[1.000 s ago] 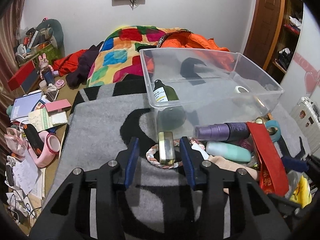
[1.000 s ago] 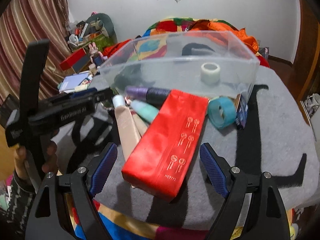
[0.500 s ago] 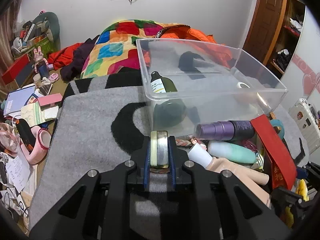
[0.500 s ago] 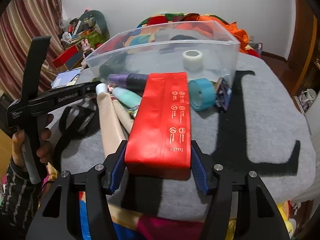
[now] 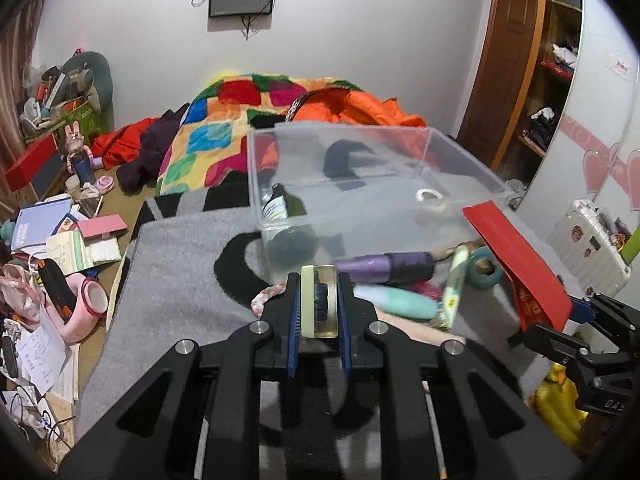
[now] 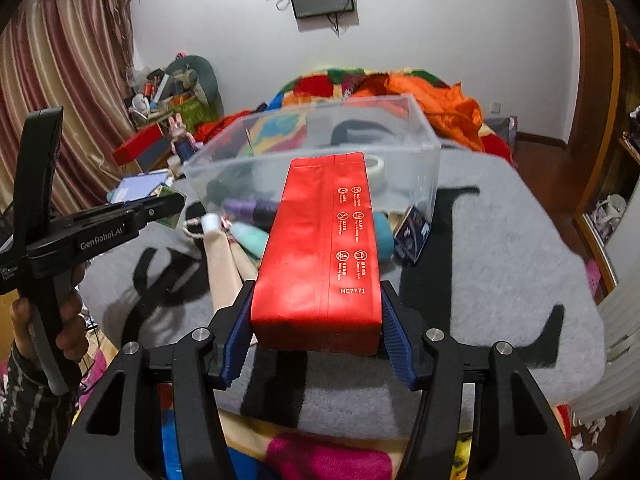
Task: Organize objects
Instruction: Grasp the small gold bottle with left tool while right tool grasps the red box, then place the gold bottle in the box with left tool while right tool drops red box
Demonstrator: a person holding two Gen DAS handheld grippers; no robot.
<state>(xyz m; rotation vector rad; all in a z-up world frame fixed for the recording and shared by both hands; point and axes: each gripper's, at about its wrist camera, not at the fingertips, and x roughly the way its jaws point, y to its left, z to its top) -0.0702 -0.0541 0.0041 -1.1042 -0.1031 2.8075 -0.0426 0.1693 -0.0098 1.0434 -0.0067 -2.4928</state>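
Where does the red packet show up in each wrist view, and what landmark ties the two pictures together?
Left wrist: the red packet sits at the right edge, tilted, held by the right gripper.
Right wrist: it fills the centre, clamped at its near end in the right gripper.
Shared landmark: the clear plastic bin behind the packet in both.

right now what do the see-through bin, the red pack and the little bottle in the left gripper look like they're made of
Bin: clear, glossy hard plastic; the blanket shows through its walls. Red pack: matte paper or foil-like wrap, likely; a lengthwise seam and printed symbols show. Little bottle: looks like clear yellowish glass or hard plastic, shiny and see-through; which one is unclear.
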